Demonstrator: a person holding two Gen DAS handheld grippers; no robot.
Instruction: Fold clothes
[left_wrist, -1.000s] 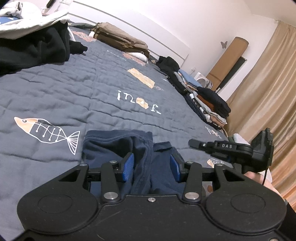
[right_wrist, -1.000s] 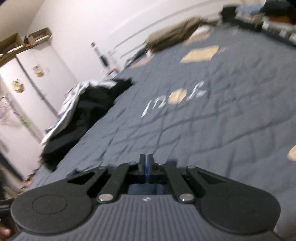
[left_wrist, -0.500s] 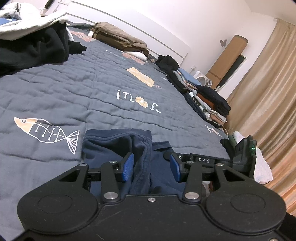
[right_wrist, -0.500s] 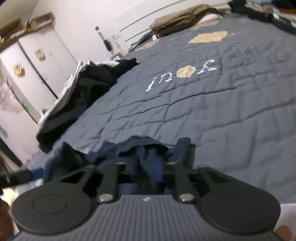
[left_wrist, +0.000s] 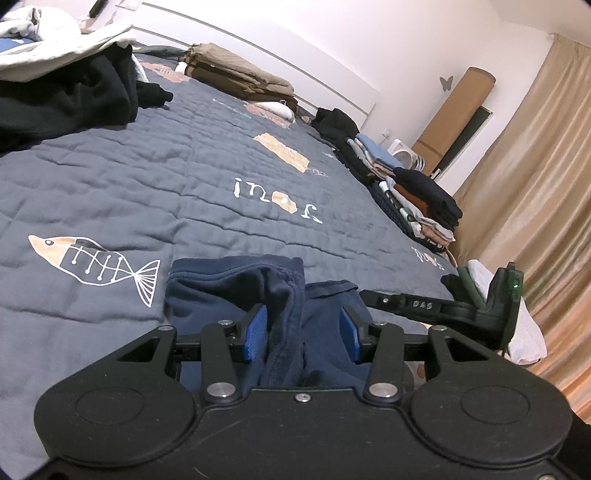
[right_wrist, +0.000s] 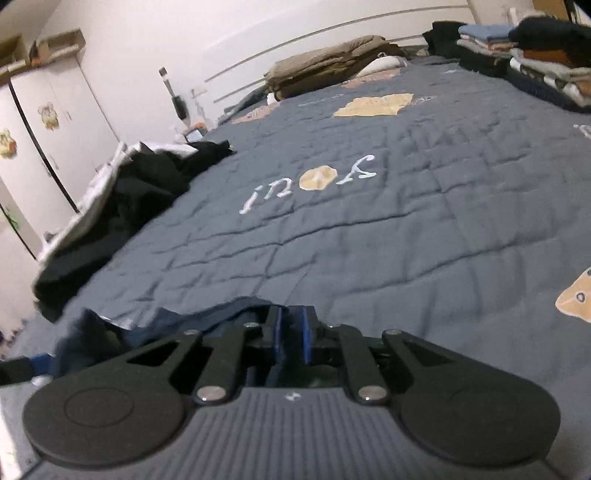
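A crumpled navy garment (left_wrist: 221, 284) lies on the grey quilt (left_wrist: 166, 173) near the bed's front edge. My left gripper (left_wrist: 303, 328) sits low over it, blue pads apart and pressed on a raised ridge of the cloth bunched between them. In the left wrist view my right gripper (left_wrist: 364, 295) reaches in from the right and touches the garment's right edge. In its own view the right gripper (right_wrist: 291, 332) has jaws just opening, with a narrow gap between the pads. The navy garment (right_wrist: 177, 321) spreads to the left of and under its fingers.
A loose heap of black and white clothes (left_wrist: 55, 92) covers the far left of the bed. Stacks of folded clothes (left_wrist: 417, 199) line the right edge, folded brown bedding (left_wrist: 236, 70) lies by the headboard, and a white folded item (left_wrist: 517, 325) sits beside tan curtains (left_wrist: 535, 184).
The right gripper came down from the air onto the garment's right edge and its shut pads have parted slightly. The left gripper and its bunch of cloth have not moved.
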